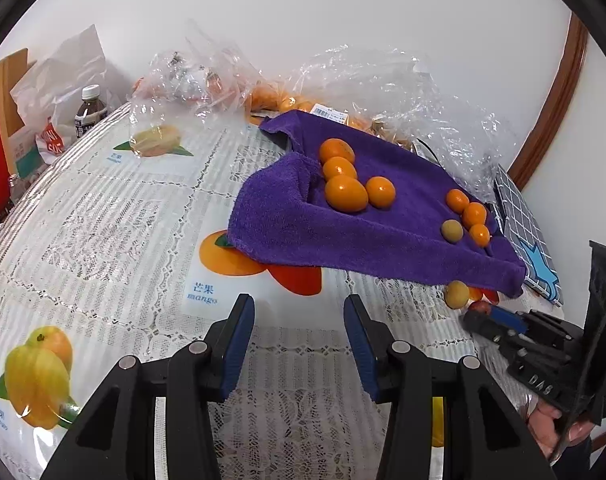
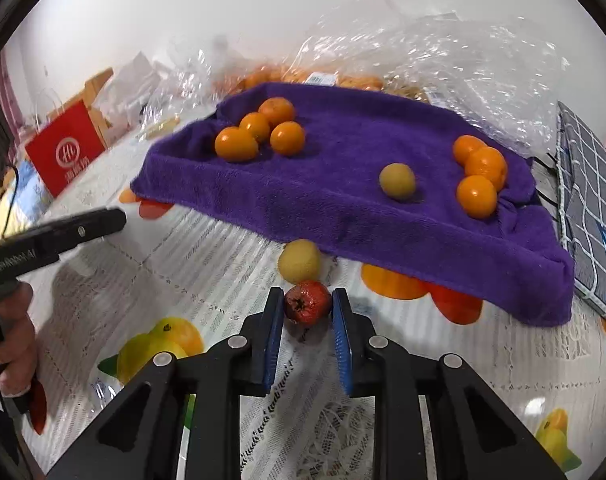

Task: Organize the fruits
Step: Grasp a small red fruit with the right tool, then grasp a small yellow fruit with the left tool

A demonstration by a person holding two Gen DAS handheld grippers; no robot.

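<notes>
A purple towel (image 1: 363,236) (image 2: 343,184) lies on the table with several orange kumquats in two clusters, one to the left (image 1: 345,192) (image 2: 259,132) and one to the right (image 1: 469,212) (image 2: 481,176), and a yellow-green fruit (image 1: 451,231) (image 2: 397,181). Another yellow fruit (image 1: 457,294) (image 2: 299,261) sits on the table in front of the towel. My right gripper (image 2: 307,306) (image 1: 487,313) is shut on a small red fruit (image 2: 307,304). My left gripper (image 1: 299,312) is open and empty above the tablecloth; it shows in the right wrist view (image 2: 103,220).
The tablecloth (image 1: 123,220) has lace and fruit prints. Crumpled clear plastic bags (image 1: 383,88) (image 2: 443,48) with more oranges lie behind the towel. A bottle (image 1: 90,110), a red box (image 2: 65,152) and paper bags stand far left. A checked cloth (image 1: 527,224) (image 2: 587,184) lies at the right.
</notes>
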